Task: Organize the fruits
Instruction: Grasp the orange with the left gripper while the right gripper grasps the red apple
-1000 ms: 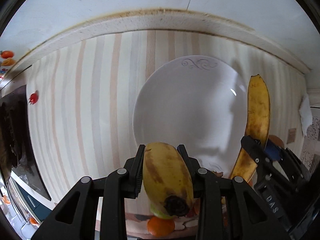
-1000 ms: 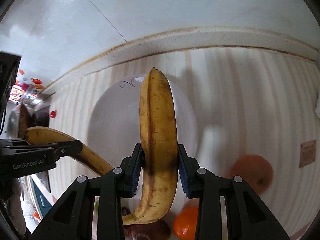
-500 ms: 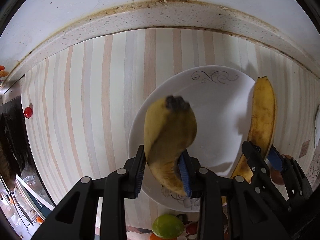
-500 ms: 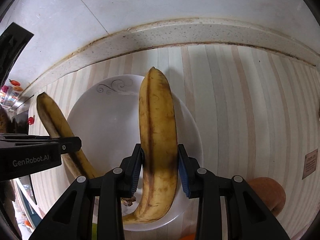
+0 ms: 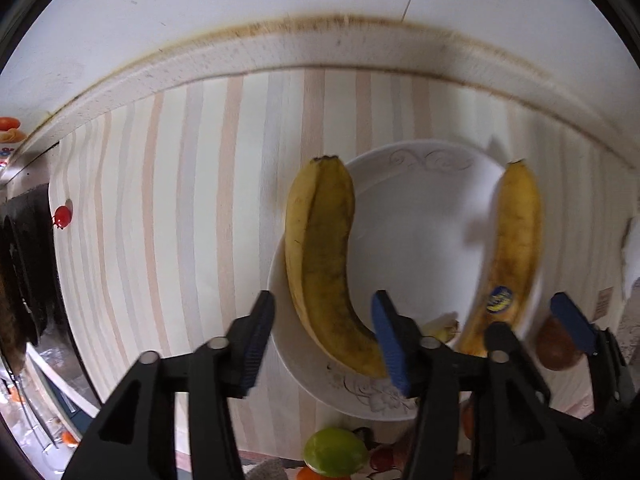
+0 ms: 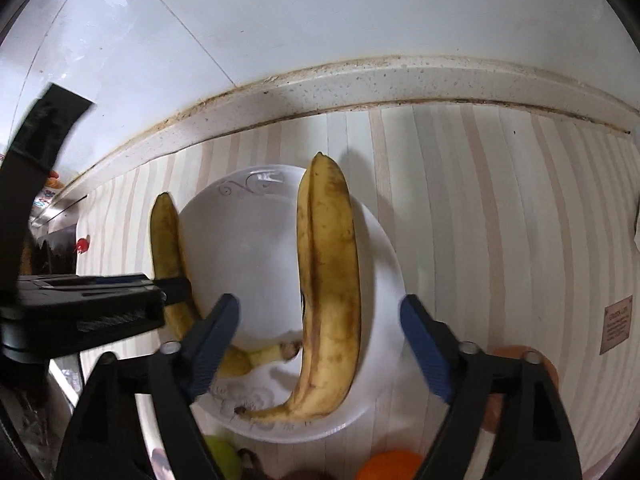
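Two spotted yellow bananas lie on a white plate [image 5: 412,240] on the striped counter. One banana [image 5: 320,256] rests along the plate's left rim, between the fingers of my left gripper [image 5: 323,340], whose jaws are opening and not pressing on it. The other banana [image 6: 328,280], with a blue sticker, lies on the plate's right side [image 6: 248,248] between the wide, still opening fingers of my right gripper [image 6: 322,340]. Each view also shows the other pair: the right gripper [image 5: 536,332] over the stickered banana [image 5: 514,248], and the left gripper [image 6: 176,284] over the left banana [image 6: 168,240].
A green fruit [image 5: 334,452], an orange [image 6: 390,466] and a brown fruit [image 6: 520,380] sit near the plate's front edge. A small red thing [image 5: 63,216] lies far left by a dark stove. A speckled ledge [image 6: 360,88] and tiled wall close off the back.
Both grippers were shut on a banana each above the plate. Both have let go, their jaws stand apart, and the bananas lie on the plate.
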The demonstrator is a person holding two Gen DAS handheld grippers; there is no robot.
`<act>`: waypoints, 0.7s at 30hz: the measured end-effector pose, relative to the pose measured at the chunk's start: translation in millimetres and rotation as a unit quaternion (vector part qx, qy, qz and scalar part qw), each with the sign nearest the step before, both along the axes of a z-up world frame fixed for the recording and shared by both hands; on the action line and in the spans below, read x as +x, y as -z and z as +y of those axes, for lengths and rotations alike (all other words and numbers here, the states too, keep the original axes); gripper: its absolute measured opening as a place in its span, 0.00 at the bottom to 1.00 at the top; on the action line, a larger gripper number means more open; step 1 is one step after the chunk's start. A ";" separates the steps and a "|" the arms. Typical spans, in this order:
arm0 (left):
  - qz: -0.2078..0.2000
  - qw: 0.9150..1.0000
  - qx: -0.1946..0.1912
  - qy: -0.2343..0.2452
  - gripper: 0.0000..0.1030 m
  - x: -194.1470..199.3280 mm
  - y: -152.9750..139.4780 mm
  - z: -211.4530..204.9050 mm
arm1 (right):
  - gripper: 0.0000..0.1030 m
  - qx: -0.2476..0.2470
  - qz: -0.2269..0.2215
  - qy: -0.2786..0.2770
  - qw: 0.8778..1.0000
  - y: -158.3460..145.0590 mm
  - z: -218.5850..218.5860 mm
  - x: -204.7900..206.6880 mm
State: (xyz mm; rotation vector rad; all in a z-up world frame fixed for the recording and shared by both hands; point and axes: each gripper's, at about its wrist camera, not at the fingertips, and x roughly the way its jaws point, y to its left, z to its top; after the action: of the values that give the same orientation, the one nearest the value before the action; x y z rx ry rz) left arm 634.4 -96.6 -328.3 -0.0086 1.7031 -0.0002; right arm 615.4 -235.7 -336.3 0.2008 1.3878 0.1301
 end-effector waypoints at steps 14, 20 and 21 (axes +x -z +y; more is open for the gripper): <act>-0.115 0.993 -0.020 0.011 0.86 -50.7 -84.5 43.2 | 0.92 -0.031 -0.037 -0.019 0.999 -61.9 0.7 -64.6; -0.152 0.988 -0.031 0.018 0.86 -86.8 -119.7 51.7 | 0.92 -0.021 -0.066 -0.019 0.997 -102.3 -0.8 -103.6; -0.156 0.987 -0.031 0.019 0.86 -90.5 -124.0 52.7 | 0.92 -0.020 -0.071 -0.021 0.997 -107.4 0.1 -108.0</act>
State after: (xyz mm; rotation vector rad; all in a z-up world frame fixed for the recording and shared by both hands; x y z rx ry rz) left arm 544.0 -43.9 -204.3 -0.0211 1.3891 -0.0805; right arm 507.4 -235.6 -228.9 0.1276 1.2515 0.1490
